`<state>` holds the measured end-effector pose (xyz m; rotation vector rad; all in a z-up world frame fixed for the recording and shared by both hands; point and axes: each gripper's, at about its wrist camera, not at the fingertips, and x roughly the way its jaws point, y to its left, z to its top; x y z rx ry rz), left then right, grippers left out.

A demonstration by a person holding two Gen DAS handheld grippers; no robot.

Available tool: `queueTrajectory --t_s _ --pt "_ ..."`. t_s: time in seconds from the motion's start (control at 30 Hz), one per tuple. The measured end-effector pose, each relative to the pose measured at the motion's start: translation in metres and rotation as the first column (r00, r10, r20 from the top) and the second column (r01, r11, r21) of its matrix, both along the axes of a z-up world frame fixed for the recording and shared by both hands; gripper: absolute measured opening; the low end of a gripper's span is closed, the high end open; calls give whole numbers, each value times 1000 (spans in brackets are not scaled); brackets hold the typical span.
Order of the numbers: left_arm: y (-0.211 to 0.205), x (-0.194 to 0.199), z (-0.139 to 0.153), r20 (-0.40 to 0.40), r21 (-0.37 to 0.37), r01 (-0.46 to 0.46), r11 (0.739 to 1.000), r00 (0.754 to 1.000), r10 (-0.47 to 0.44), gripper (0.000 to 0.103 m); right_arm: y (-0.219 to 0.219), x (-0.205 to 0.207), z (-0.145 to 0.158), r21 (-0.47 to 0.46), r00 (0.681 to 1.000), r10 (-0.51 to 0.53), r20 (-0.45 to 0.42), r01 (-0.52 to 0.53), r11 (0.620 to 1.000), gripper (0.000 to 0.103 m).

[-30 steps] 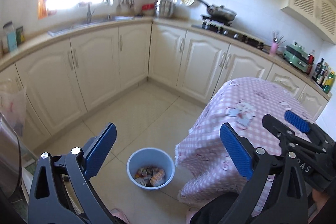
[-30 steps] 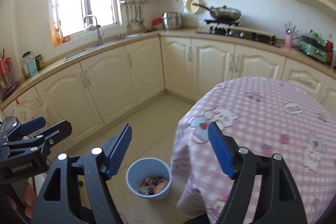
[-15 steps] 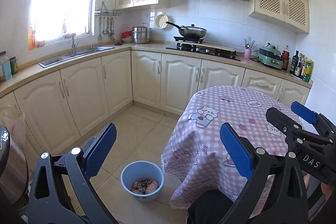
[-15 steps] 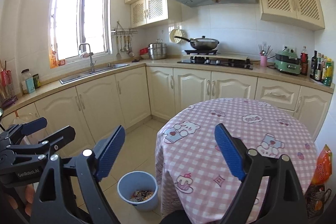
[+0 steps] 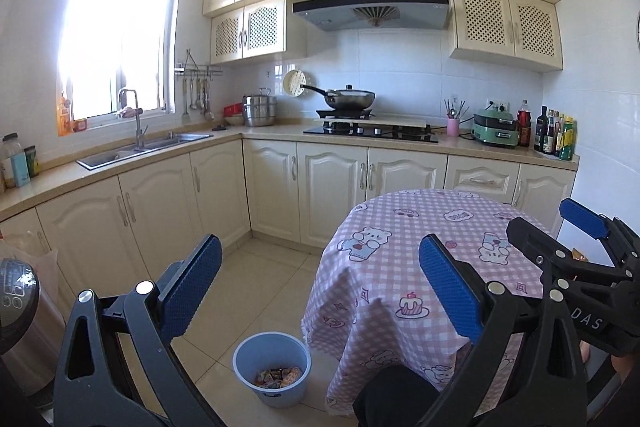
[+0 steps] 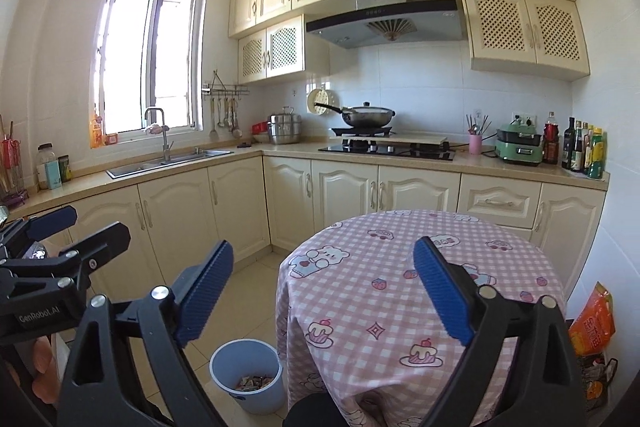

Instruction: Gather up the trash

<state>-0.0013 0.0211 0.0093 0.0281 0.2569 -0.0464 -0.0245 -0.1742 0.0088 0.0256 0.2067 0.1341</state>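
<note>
A light blue bin [image 5: 272, 367] stands on the tiled floor beside the round table with a pink checked cloth [image 5: 420, 267]; it holds several colourful wrappers [image 5: 278, 377]. It also shows in the right wrist view [image 6: 248, 375]. My left gripper [image 5: 320, 291] is open and empty, held high above the floor. My right gripper [image 6: 324, 291] is open and empty, over the table's near edge [image 6: 360, 307]. Each gripper shows at the edge of the other's view.
Cream cabinets [image 5: 160, 211] with a sink [image 5: 144, 147] and a hob [image 5: 372, 129] run along the left and far walls. An orange snack bag [image 6: 592, 323] stands right of the table. A steel appliance [image 5: 20, 315] is at the left.
Both grippers have risen and tilted up, away from the bin. The view now takes in the whole kitchen and the tabletop. Both stay open and empty.
</note>
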Motion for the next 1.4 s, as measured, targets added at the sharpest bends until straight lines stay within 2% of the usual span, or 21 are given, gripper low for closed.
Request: queueTrajectory --t_s 0.33,1.4 --pt "-8 -10 3 31 11 10 1000 999 -10 95 -9 -18 4 -15 999 -21 48 22 1000 92" --pt "-1 -16 2 34 5 15 1000 999 -15 95 8 -18 0 -34 999 -25 49 26 999 93"
